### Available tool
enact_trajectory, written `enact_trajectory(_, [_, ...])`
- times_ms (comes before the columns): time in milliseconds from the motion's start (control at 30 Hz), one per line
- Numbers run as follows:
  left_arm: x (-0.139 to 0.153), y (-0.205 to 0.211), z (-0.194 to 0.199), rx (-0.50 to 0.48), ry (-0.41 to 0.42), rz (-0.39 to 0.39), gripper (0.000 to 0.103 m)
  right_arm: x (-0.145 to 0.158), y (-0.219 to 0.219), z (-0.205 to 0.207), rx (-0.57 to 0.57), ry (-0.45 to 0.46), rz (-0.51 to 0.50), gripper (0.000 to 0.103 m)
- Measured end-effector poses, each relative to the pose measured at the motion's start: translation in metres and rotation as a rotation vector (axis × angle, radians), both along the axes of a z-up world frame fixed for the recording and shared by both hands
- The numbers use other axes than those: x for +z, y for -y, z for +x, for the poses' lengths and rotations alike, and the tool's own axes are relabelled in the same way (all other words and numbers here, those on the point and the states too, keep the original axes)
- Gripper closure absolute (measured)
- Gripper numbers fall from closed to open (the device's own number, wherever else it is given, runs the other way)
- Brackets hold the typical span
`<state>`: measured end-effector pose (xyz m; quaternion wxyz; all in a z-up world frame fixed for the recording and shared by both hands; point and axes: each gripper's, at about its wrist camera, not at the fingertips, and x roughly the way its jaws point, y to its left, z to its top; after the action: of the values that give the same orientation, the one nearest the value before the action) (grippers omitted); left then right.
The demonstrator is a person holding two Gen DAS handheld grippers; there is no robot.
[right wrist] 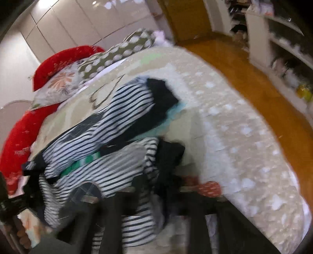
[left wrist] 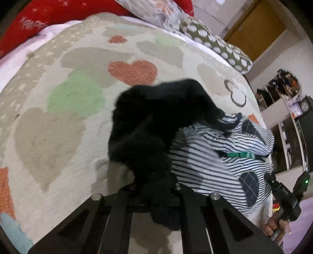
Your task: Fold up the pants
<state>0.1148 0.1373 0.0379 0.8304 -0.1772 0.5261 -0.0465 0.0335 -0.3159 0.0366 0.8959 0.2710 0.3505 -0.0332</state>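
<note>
The pants (left wrist: 221,156) are white with navy stripes, dark patches and a black waistband. They lie bunched on a heart-patterned bedspread (left wrist: 58,121). My left gripper (left wrist: 156,187) is shut on the black waistband fabric (left wrist: 154,121), lifted in a dark fold in front of the camera. My right gripper (right wrist: 154,187) is shut on striped cloth and a dark cuff of the pants (right wrist: 109,121), which drape over its fingers. The right wrist view is motion-blurred. The right gripper also shows in the left wrist view (left wrist: 285,197), held in a hand.
Red pillows (left wrist: 49,17), a floral pillow (left wrist: 156,11) and a dotted pillow (left wrist: 219,45) lie at the bed's head. A wooden floor (right wrist: 254,93) and white shelves (right wrist: 277,48) are beside the bed. A wooden door (left wrist: 254,29) stands beyond.
</note>
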Motion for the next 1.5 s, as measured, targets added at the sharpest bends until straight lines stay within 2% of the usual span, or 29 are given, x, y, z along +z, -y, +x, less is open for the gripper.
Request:
enact_trajectory(267, [0.022,-0.032,-0.064,0.056,0.023,-0.065,0.098,0.014,-0.015,-0.051,0.07,0.029,0.056,0.091])
enact_trajectory(500, [0.004,-0.058,-0.11,0.12,0.006,-0.132,0.097,-0.001,-0.038,-0.106,0.117,0.013,0.079,0.091])
enact_trajectory(567, [-0.006,-0.065,-0.115,0.142,-0.019,-0.11,0.096,-0.009,-0.041,-0.113,0.119,-0.003,0.071,0.091])
enact_trajectory(633, [-0.013,-0.067,-0.121,0.163,-0.045,-0.038,0.087,-0.018,-0.043,-0.115,0.107,-0.016,0.058,0.091])
enact_trajectory(700, [-0.012,-0.07,-0.131,0.161,-0.029,-0.049,0.086,-0.018,-0.045,-0.116,0.1,-0.007,0.026,0.091])
enact_trajectory(800, [-0.004,-0.076,-0.146,0.172,0.01,-0.046,0.079,-0.006,-0.054,-0.122,0.104,0.016,-0.06,0.091])
enact_trajectory(900, [0.006,-0.077,-0.158,0.181,0.039,-0.037,0.079,0.017,-0.064,-0.127,0.113,0.076,-0.166,0.091])
enact_trajectory(967, [0.013,-0.073,-0.163,0.182,0.063,-0.007,0.079,0.025,-0.064,-0.126,0.107,0.097,-0.184,0.091])
enact_trajectory(1100, [0.028,-0.064,-0.166,0.174,0.11,0.04,0.079,0.018,-0.055,-0.116,0.063,0.058,-0.187,0.091])
enact_trajectory(1200, [0.03,-0.056,-0.159,0.155,0.117,0.05,0.073,0.006,-0.048,-0.114,0.01,0.003,-0.223,0.09])
enact_trajectory(1267, [0.026,-0.048,-0.154,0.141,0.103,0.061,0.071,0.001,-0.043,-0.116,-0.019,-0.012,-0.231,0.079])
enact_trajectory(1333, [0.018,-0.04,-0.151,0.122,0.081,0.074,0.07,0.006,-0.037,-0.126,-0.066,0.014,-0.212,0.069])
enact_trajectory(1400, [0.008,-0.035,-0.151,0.119,0.055,0.087,0.068,0.018,-0.035,-0.141,-0.105,0.069,-0.219,0.067])
enact_trajectory(1500, [-0.008,-0.03,-0.149,0.115,0.012,0.106,0.061,0.033,-0.044,-0.15,-0.055,0.13,-0.224,0.067])
